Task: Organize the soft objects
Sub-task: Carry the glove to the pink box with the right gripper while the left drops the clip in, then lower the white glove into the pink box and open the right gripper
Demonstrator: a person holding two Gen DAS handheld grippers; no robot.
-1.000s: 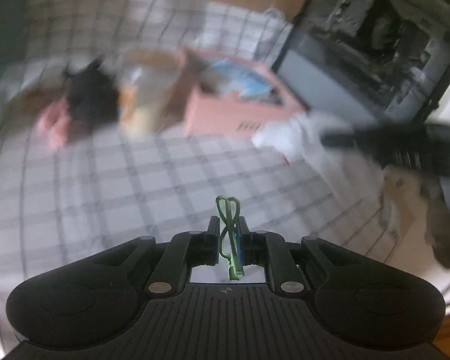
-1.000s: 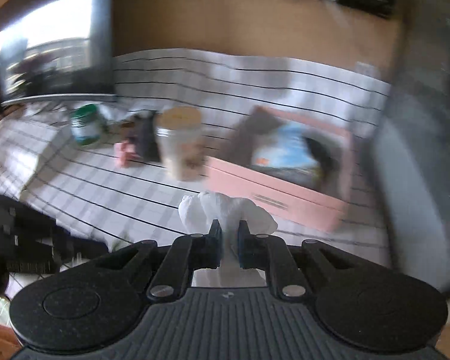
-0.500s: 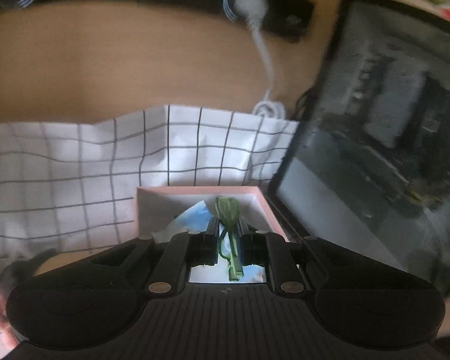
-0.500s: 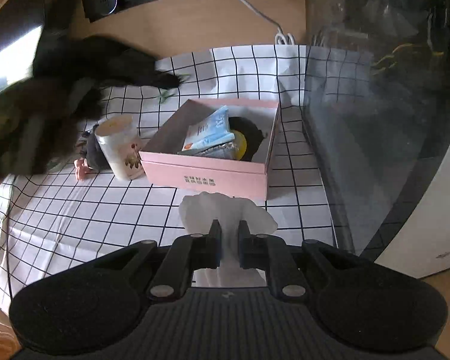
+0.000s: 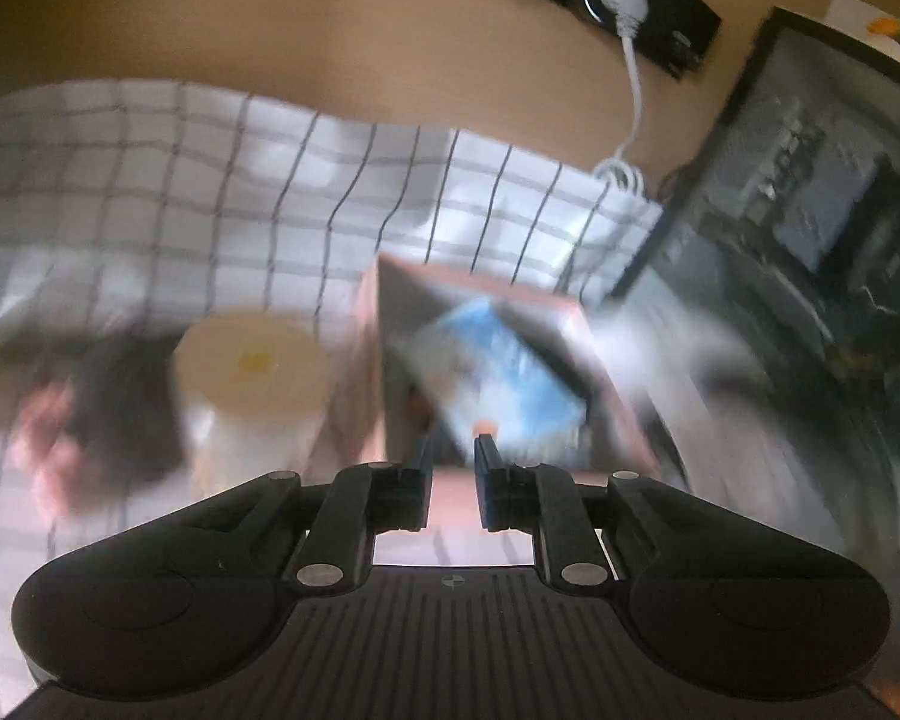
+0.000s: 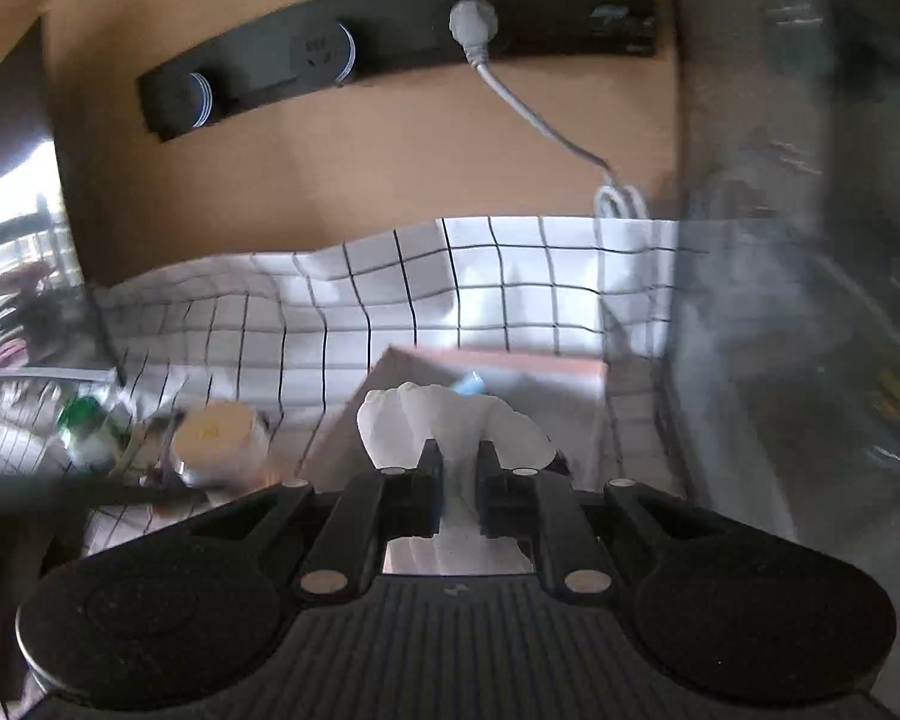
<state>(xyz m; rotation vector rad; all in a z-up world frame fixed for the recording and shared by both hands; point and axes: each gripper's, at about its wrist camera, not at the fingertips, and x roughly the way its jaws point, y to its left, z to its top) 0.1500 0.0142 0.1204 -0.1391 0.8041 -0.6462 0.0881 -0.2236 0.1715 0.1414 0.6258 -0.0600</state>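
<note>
My left gripper (image 5: 453, 450) is open and empty, its jaws a small gap apart, just in front of the pink box (image 5: 390, 324). A blue packet (image 5: 510, 378) lies inside the box. My right gripper (image 6: 455, 456) is shut on a white soft cloth (image 6: 426, 420) and holds it over the near edge of the pink box (image 6: 540, 363). The green string is not in view. The left wrist view is blurred.
A cream-lidded cup (image 5: 252, 372) and a dark doll with pink limbs (image 5: 90, 414) stand left of the box on the checked cloth (image 5: 150, 180). A dark monitor (image 5: 810, 228) stands to the right. A black socket strip (image 6: 390, 30) runs along the wall behind. A green-lidded jar (image 6: 84, 420) is far left.
My left gripper has opened and let go of the green string, and has pulled back from over the box. My right gripper has carried the white cloth forward to the box.
</note>
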